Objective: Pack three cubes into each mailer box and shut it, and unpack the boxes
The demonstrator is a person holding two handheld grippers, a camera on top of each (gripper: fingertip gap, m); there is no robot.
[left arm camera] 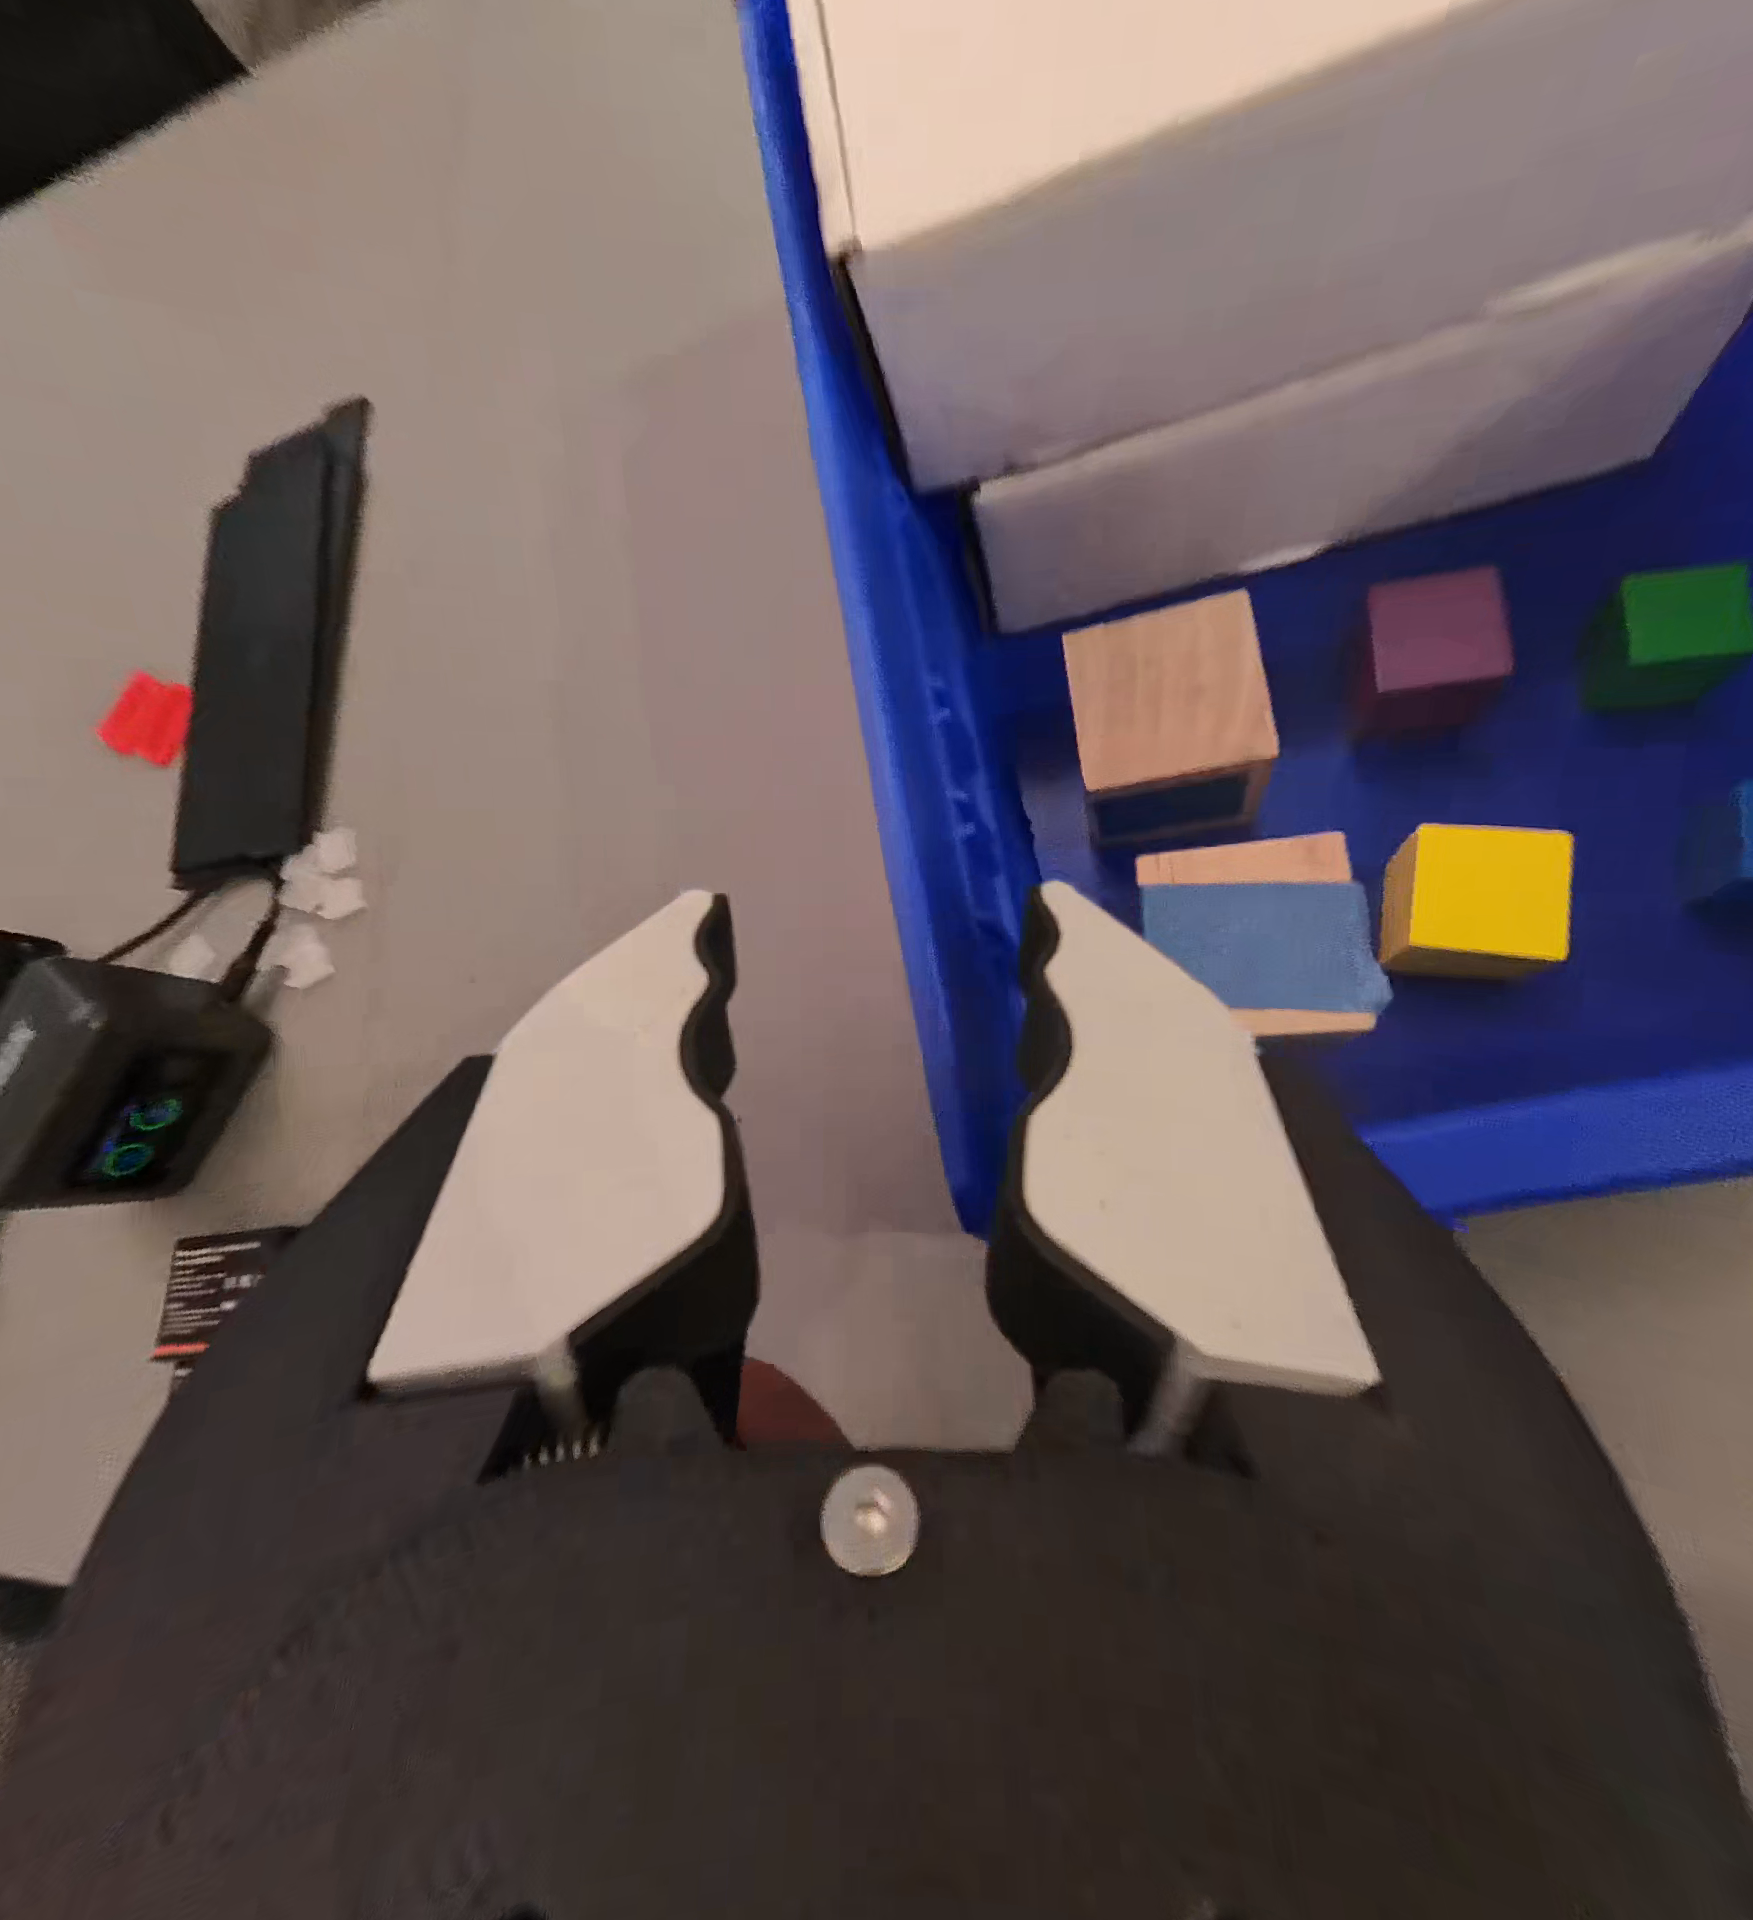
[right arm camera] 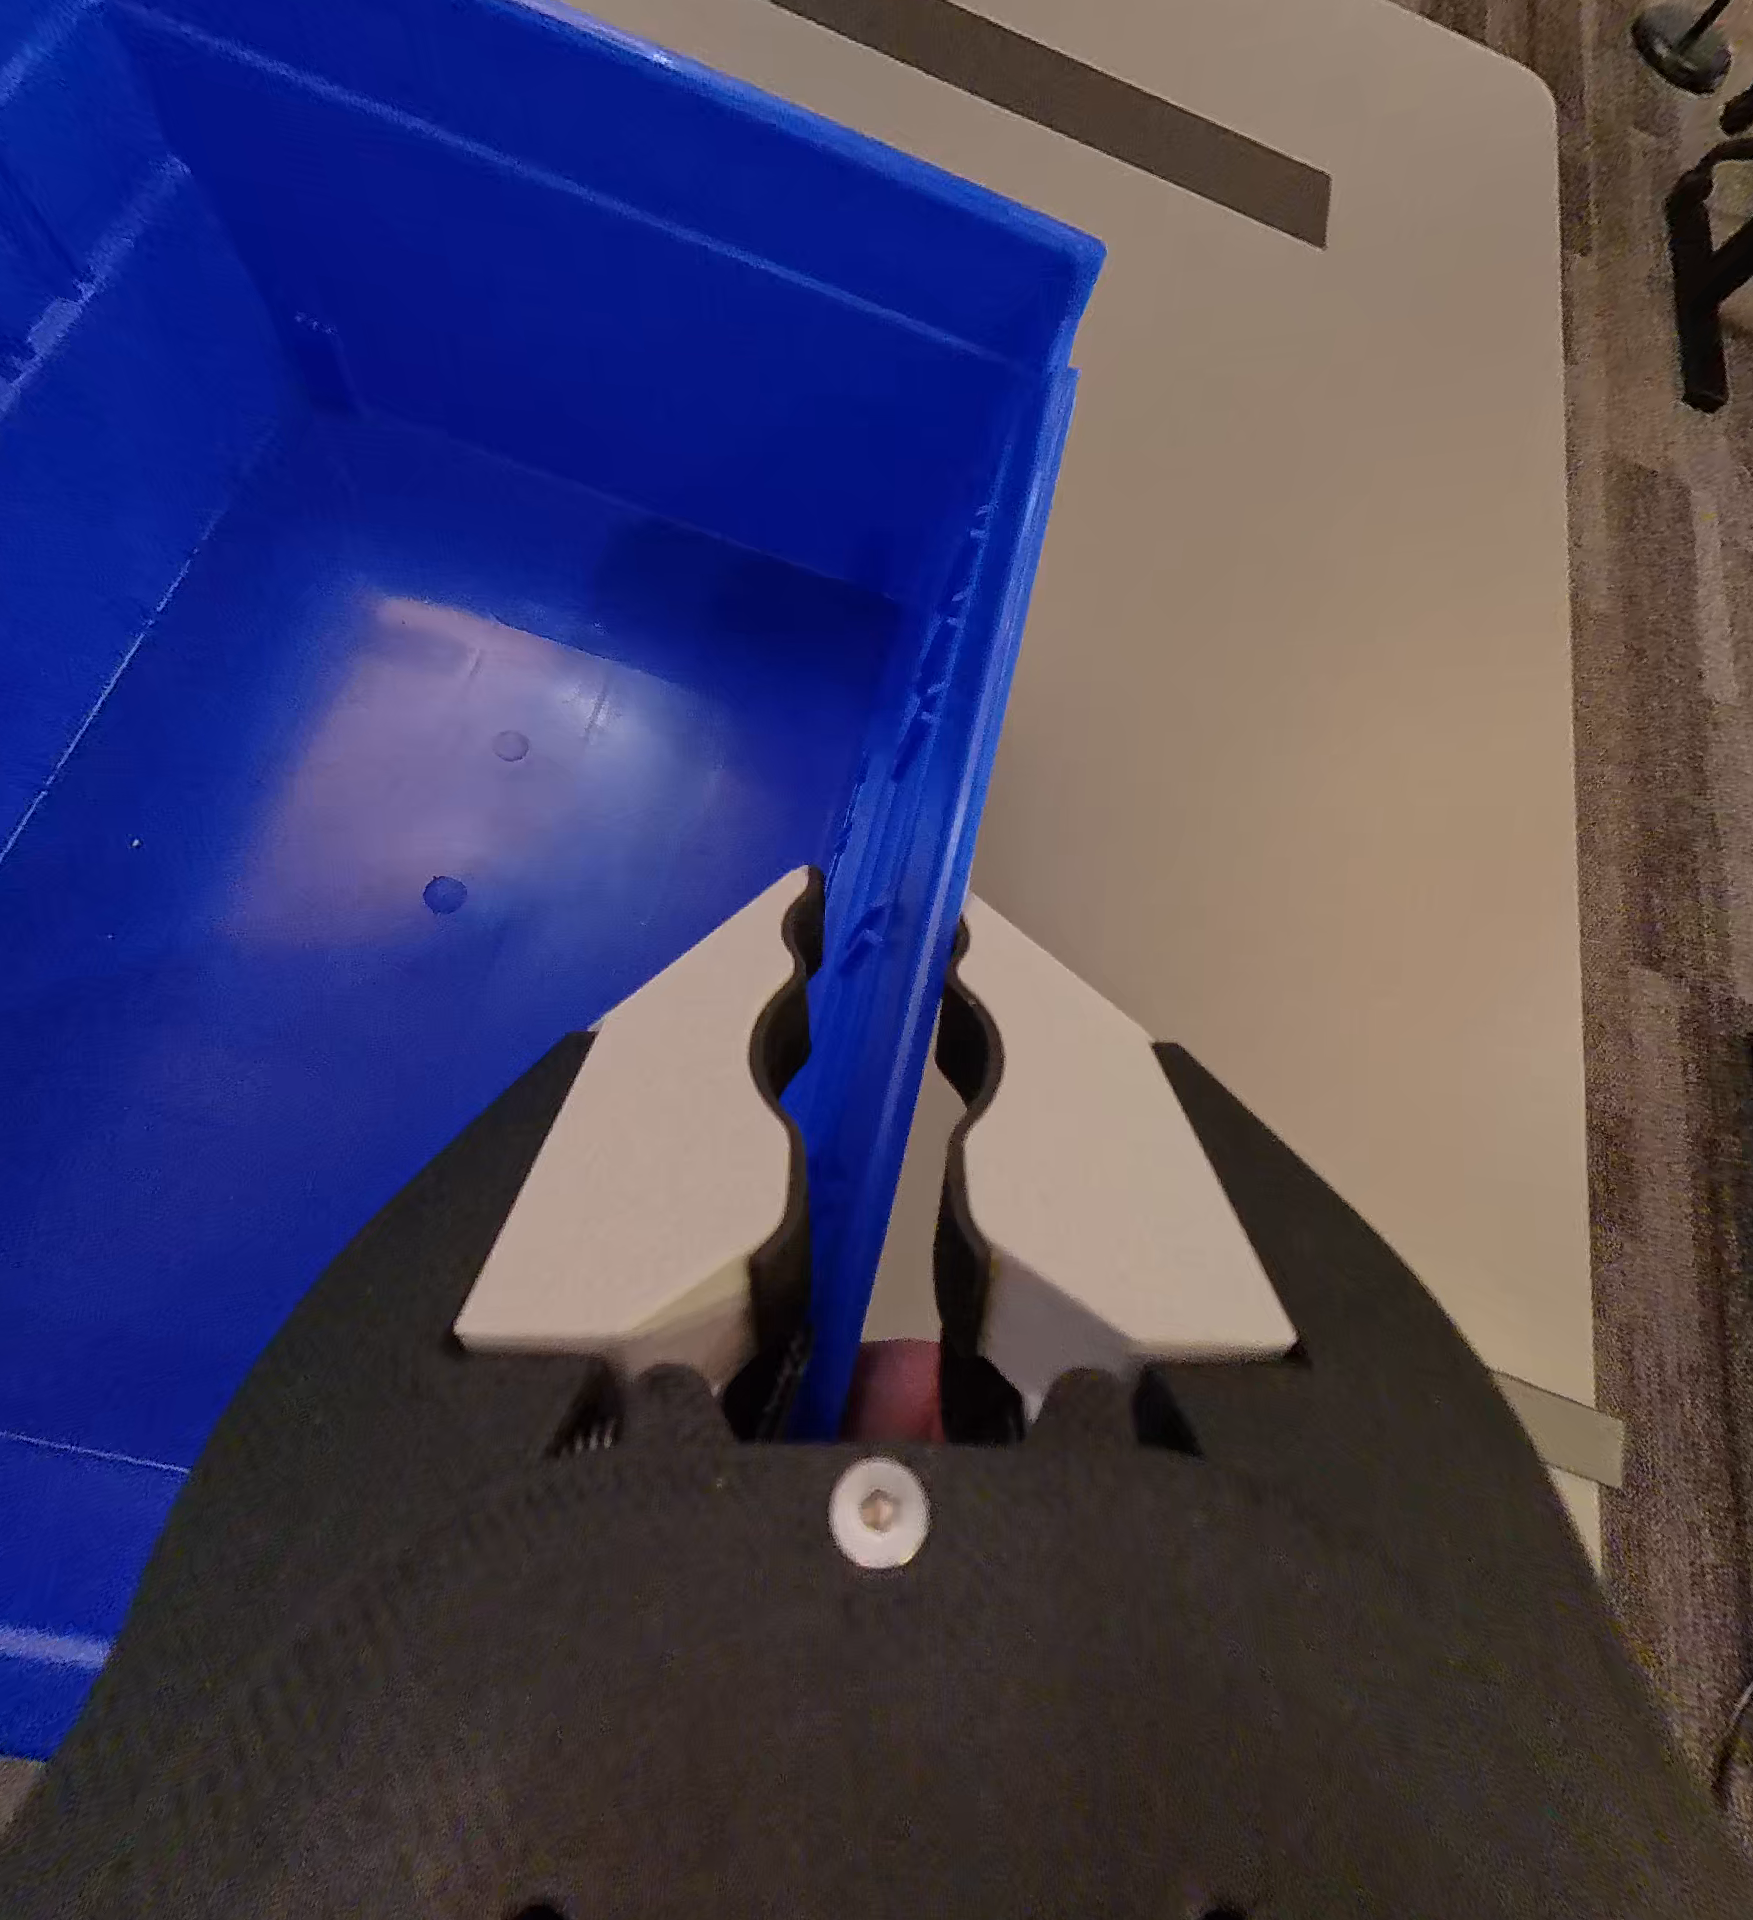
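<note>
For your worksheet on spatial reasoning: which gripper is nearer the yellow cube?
Left. The left gripper hovers open just outside the bin wall beside the yellow cube; the right gripper straddles an empty bin's wall.

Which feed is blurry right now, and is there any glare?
Left wrist view: motion blur smears the white mailer boxes and cubes. Right wrist view: sharp, with a pale glare patch on the blue bin's floor; wide-angle bending in both.
</note>
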